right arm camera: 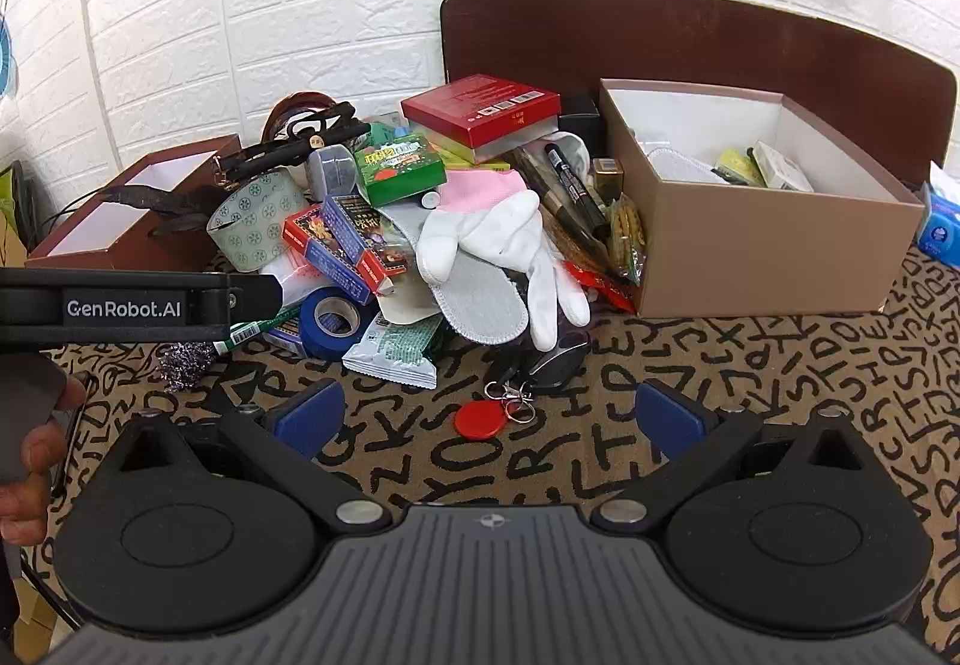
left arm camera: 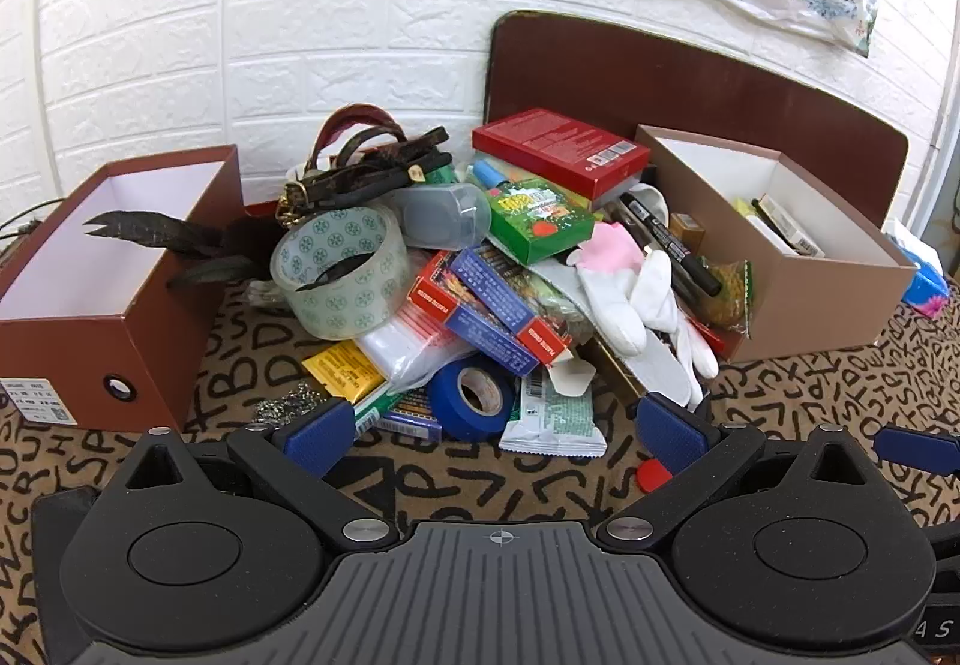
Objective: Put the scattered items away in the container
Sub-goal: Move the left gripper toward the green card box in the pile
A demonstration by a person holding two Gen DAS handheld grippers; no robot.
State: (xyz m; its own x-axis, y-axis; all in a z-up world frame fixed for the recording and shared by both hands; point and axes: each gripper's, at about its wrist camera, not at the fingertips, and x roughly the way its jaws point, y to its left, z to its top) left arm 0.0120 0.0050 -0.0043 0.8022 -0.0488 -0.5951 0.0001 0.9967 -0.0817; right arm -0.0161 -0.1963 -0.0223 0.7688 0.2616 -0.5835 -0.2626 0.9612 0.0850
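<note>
1. Barely started, I'd say. Nearly everything is in one big pile (right arm camera: 420, 221) on the letter-print tablecloth (right arm camera: 750, 395), heaped between the two boxes.
2. Right-hand box (right arm camera: 774, 245), the tan one: a few small packets and what looks like a clear tray sit at the far end. Most of its floor is bare.
3. Left-hand brown box (left arm camera: 120, 269): looks empty inside from here, though some dark strap ends hang over its rim.
4. Still out: clear tape roll (left arm camera: 342, 269), blue tape (left arm camera: 474, 395), red box (left arm camera: 558, 149) on top, white gloves (right arm camera: 516, 245), black marker (right arm camera: 576, 185), card packs, belts at the far left of the heap.
5. A red key fob (right arm camera: 478, 421) with rings lies on its own, nearest the right gripper (right arm camera: 489, 413).
6. Both claws are wide apart with nothing in them. The left gripper (left arm camera: 492, 419) hovers just short of the blue tape and a green wrapper.
7. My guess is the fob or the blue tape goes first.
</note>
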